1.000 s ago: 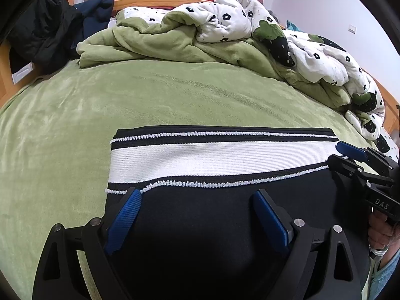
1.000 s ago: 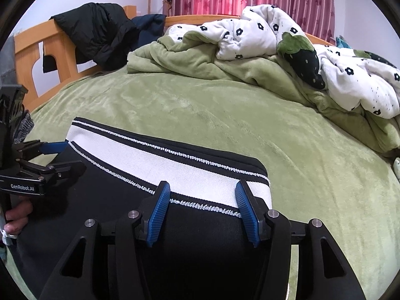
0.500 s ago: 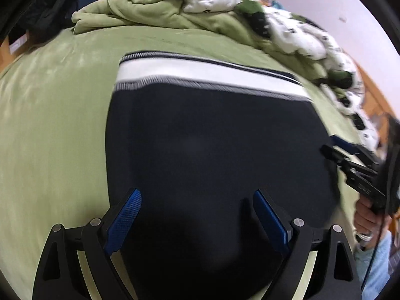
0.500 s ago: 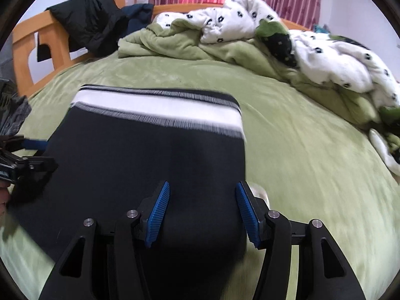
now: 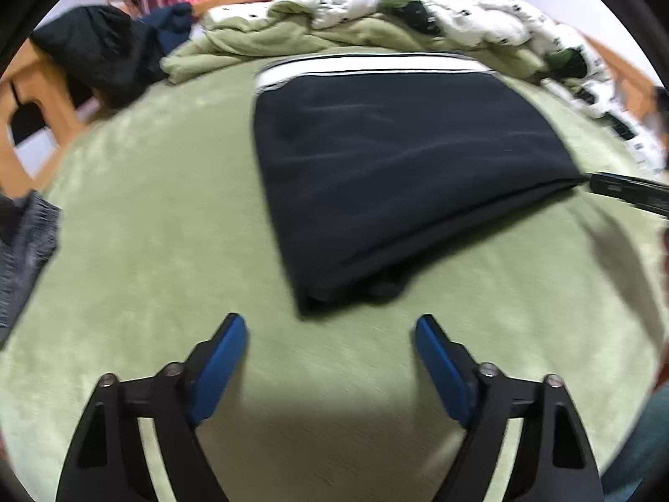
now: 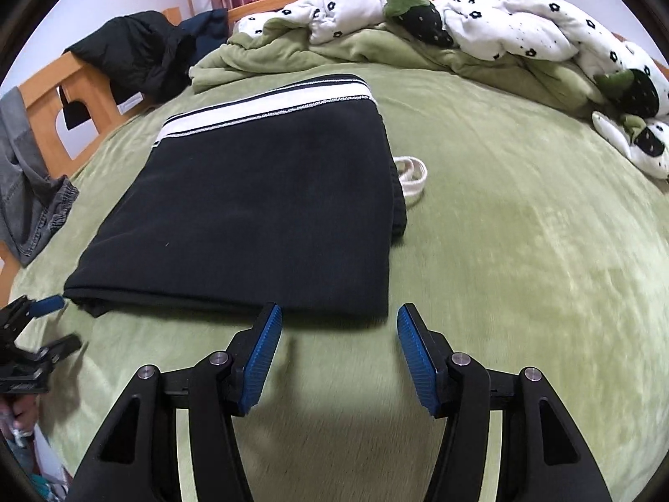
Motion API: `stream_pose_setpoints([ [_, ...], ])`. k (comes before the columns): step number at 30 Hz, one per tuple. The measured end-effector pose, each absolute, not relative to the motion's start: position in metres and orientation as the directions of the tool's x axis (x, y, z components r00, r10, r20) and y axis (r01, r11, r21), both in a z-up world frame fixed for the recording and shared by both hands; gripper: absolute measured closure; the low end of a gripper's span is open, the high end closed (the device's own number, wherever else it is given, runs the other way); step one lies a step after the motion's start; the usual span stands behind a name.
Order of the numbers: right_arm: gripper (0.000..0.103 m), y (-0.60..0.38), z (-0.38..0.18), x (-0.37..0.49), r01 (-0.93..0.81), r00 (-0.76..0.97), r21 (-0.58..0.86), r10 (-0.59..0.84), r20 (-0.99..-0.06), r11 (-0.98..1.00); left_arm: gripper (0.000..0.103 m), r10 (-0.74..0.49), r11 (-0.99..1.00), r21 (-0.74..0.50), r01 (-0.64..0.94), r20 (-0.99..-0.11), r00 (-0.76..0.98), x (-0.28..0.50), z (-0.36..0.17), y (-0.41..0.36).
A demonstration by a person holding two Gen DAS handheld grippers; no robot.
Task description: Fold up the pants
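Observation:
The black pants [image 5: 397, 167] lie folded in a flat rectangle on the green bed [image 5: 146, 230], with a white striped waistband [image 5: 368, 67] at the far end. They also show in the right wrist view [image 6: 259, 209]. A white drawstring [image 6: 412, 178] sticks out at their right side. My left gripper [image 5: 330, 334] is open and empty, just short of the pants' near edge. My right gripper [image 6: 338, 322] is open and empty at the near edge. The left gripper also shows in the right wrist view [image 6: 42, 322] at the far left.
A crumpled green blanket and a white flowered quilt [image 6: 481, 29] are piled at the head of the bed. A black jacket [image 6: 138, 54] hangs on the wooden bed frame [image 6: 46, 96]. Grey jeans [image 6: 29, 192] lie at the left edge.
Both grippers have pulled back from over the pants toward the near edge of the bed. The pants stay folded and flat.

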State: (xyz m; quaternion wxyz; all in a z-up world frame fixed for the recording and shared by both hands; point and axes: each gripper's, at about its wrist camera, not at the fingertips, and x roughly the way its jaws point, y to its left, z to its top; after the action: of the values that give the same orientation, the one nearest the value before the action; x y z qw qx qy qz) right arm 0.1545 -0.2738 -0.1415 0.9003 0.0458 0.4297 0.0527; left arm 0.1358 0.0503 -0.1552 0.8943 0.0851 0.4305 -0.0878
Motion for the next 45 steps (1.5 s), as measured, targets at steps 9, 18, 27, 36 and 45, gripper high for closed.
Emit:
stream_pose_setpoints([
  [9,0.046,-0.296,-0.144,0.133,-0.013,0.635,0.147,0.122,-0.762,0.989,0.081,-0.16,0.985,-0.068,0.161,-0.726,0.669,0.146,-0.145,0.058],
  [18,0.046,-0.32,-0.138,0.173,-0.02,0.674,0.29,0.227,-0.703,0.957,0.033,-0.317,0.948,-0.234,0.214,-0.737,0.597,0.118,-0.148,0.092],
  [27,0.085,-0.31,-0.158,0.218,-0.081,0.654,0.487,0.415,-0.632,0.87,0.033,-0.371,0.915,-0.373,0.154,-0.628,0.684,0.147,-0.123,0.108],
  [36,0.087,-0.327,-0.176,0.209,-0.053,0.658,0.454,0.373,-0.654,0.889,0.033,-0.414,0.896,-0.408,0.177,-0.62,0.666,0.174,-0.127,0.084],
  [45,0.069,-0.3,-0.12,0.205,-0.162,0.757,0.268,0.294,-0.584,0.95,0.033,-0.398,0.914,-0.341,0.222,-0.64,0.657,0.202,-0.12,0.052],
])
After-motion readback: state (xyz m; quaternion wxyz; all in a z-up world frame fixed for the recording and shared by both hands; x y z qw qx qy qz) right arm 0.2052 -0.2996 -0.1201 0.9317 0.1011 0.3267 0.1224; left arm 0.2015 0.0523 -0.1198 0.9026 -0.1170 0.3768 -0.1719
